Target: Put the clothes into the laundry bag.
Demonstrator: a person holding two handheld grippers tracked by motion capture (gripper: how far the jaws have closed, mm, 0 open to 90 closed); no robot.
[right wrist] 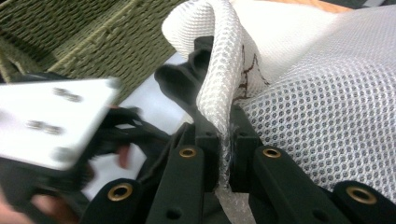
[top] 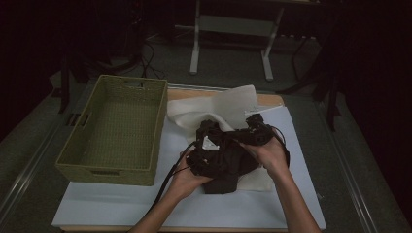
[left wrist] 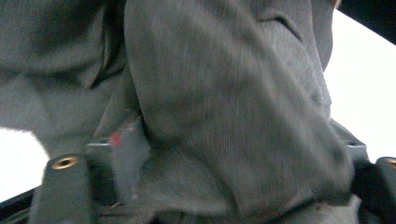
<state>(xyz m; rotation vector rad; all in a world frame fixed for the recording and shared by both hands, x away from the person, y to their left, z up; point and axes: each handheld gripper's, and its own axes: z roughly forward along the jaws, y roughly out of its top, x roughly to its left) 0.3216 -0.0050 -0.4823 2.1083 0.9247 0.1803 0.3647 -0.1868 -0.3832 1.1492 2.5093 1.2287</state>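
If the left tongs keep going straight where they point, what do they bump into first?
Most likely the dark grey cloth. It hangs right in front of the left tongs, so close it looks almost touching, though depth is hard to judge.

Table with a white sheet over it
On the table (top: 272, 100) lies a white sheet (top: 121, 204); a woven basket (top: 116, 127) and a white mesh cloth (top: 214, 110) rest on it

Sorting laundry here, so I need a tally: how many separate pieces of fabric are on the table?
2: a dark garment under both hands in front, and a white mesh bag behind it, beside the basket. More may lie hidden beneath.
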